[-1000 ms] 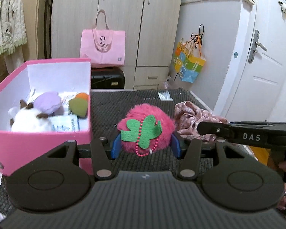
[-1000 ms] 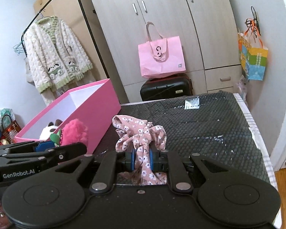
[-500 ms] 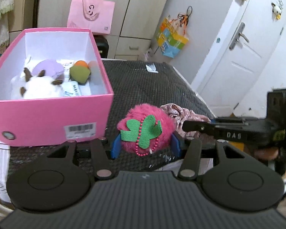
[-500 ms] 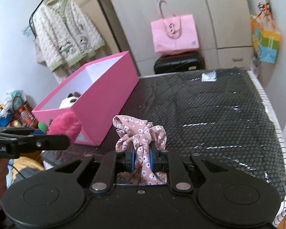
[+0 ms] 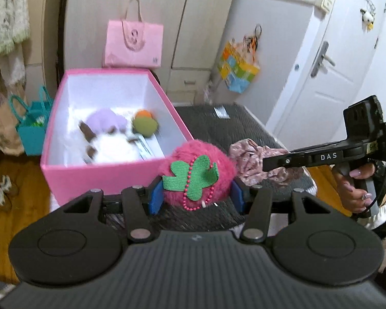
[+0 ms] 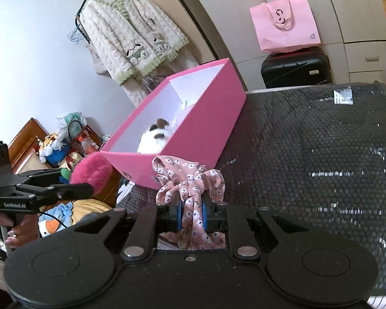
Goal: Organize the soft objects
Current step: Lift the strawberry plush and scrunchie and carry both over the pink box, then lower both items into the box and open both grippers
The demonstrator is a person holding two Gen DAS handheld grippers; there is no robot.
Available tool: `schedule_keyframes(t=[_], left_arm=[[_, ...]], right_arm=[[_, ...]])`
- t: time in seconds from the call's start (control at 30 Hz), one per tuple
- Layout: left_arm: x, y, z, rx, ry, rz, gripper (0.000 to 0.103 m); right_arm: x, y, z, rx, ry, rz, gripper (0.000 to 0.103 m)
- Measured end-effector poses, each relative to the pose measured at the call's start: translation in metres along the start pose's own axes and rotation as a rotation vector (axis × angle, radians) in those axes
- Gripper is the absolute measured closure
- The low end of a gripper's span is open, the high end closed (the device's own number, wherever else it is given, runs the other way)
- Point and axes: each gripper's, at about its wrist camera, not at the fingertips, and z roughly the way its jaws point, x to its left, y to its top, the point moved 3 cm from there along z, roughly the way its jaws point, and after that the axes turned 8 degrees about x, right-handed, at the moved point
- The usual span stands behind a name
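1. The left gripper (image 5: pixel 196 197) is clamped on a fuzzy pink ball (image 5: pixel 196 172) with a green felt leaf and a bead string on its front. The blue pads squeeze its sides, and it hangs in the air just short of the near wall of the pink box (image 5: pixel 115 177).
2. The right gripper (image 6: pixel 192 215) is pinched nearly together on a floral scrunchie (image 6: pixel 190 180). The cloth bunches above the jaws and trails below them, over the near edge of the dark mat (image 6: pixel 308 154).
3. The step in hand looks like carrying both soft things to the box. To do it well, the ball should clear the near wall before it goes down, since the wall stands between it and the inside.
4. A good spot for the drop is the near right of the box floor, which looks barer. A white plush toy (image 5: pixel 113 149), a purple plush (image 5: pixel 104 122) and a green and orange toy (image 5: pixel 144 125) already fill the left and middle.
5. The scrunchie hangs loose, so its trailing end could catch on the box rim. It should go in from above, not be dragged across.
6. The two tools are near each other, so one item at a time avoids a knock.
7. Around the table: a pink bag (image 6: pixel 285 24) on a black suitcase (image 6: pixel 296 69), a hanging cardigan (image 6: pixel 131 31), wardrobe doors and a white door (image 5: pixel 329 59). None of these blocks the way.
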Motion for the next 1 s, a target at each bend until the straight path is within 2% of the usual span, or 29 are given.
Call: schedule_keyframes(t=[0.23, 0.37, 0.6, 0.87, 1.0], left_arm=[[0.023, 0.029, -0.005, -0.073, 0.047, 0.031, 0.052], [0.040, 0.044, 0.004, -0.089, 0.070, 0.026, 0.051], [0.068, 0.058, 0.039, -0.072, 0.168, 0.026, 0.051], [0.095, 0.062, 0.074, -0.005, 0.168, -0.001, 0.051], [0.100, 0.067, 0.088, -0.002, 0.224, 0.019, 0.050]], right_arm=[[0.018, 0.037, 0.007, -0.026, -0.027, -0.056, 0.085], [0.038, 0.058, 0.016, -0.058, 0.014, -0.107, 0.085], [0.065, 0.096, 0.052, -0.068, 0.043, -0.190, 0.083], [0.072, 0.138, 0.101, -0.045, 0.001, -0.210, 0.082], [0.070, 0.159, 0.121, -0.037, -0.020, -0.195, 0.082]])
